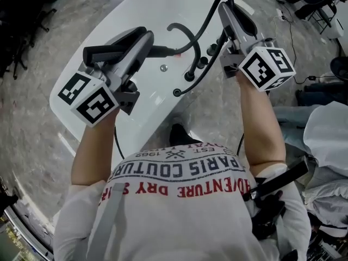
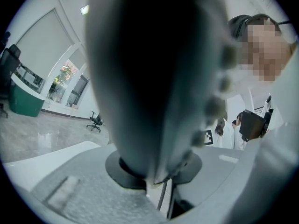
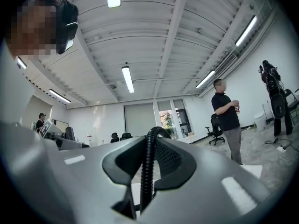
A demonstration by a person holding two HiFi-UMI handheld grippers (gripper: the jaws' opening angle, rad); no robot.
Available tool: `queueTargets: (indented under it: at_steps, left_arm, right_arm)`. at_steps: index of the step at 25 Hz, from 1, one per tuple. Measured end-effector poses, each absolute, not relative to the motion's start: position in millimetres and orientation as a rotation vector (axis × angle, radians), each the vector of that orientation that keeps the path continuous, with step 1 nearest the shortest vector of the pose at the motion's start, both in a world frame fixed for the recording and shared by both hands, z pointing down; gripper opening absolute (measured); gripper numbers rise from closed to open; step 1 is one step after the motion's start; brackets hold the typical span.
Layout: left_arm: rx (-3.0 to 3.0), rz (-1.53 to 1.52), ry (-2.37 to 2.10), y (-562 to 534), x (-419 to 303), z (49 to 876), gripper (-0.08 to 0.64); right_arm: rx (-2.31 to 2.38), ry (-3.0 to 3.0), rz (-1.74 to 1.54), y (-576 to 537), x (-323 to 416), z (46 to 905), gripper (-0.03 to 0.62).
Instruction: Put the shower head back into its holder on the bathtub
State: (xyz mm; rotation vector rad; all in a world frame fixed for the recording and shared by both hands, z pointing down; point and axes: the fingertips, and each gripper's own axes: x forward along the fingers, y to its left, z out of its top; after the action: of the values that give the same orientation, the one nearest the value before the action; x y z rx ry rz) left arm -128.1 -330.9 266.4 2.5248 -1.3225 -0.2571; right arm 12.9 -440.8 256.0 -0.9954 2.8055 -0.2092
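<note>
Holding the shower head (image 1: 109,50) in the left gripper (image 1: 147,38), fingers (image 2: 84,190) partway closed and pressed onto its dark body. Holding it roughly level above the white bathtub (image 1: 136,10), long axis running across the tub end, handle end aimed right toward the row of black fittings (image 1: 202,62) on the rim. Pinching the corrugated hose (image 3: 148,167) in the right gripper (image 1: 225,10), fingers (image 3: 224,181) narrow around it, up beyond those fittings and to the right of the curved spout (image 1: 182,29). Judging the coming move: a swing of the handle end down and rightward to the fittings, near but clearly apart from it. A job for the left gripper by the look of it, with the right only minding slack. Cannot tell from above which fitting serves as the holder. Getting the whole layout from the head view alone. Seeing little in the left gripper view beyond the head's bulk filling the gap between the fingers. Confirming in the right gripper view the hose running upright between the pads, a detail lost from above.
</note>
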Motion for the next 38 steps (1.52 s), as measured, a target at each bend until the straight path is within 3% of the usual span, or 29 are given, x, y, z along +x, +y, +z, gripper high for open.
queueTargets:
  at_steps: [8,21,38]
  left_arm:
    - [2.507,-0.271,-1.336,-332.6,-124.6,280.0,0.081]
    - [2.521,-0.283,-1.441,-327.8,-169.2,246.0,0.082]
    - [2.426,-0.235,-1.443,-316.5,-184.1,288.1,0.082]
  right_arm:
    - [-0.957,2.742,-0.28,-446.1,12.5,265.3,0.064]
    - [-0.766,2.641,-0.455,-453.5,-54.2,236.6,0.063]
    - [-0.781,2.684,-0.514,-444.5,-76.5,306.5,0.063]
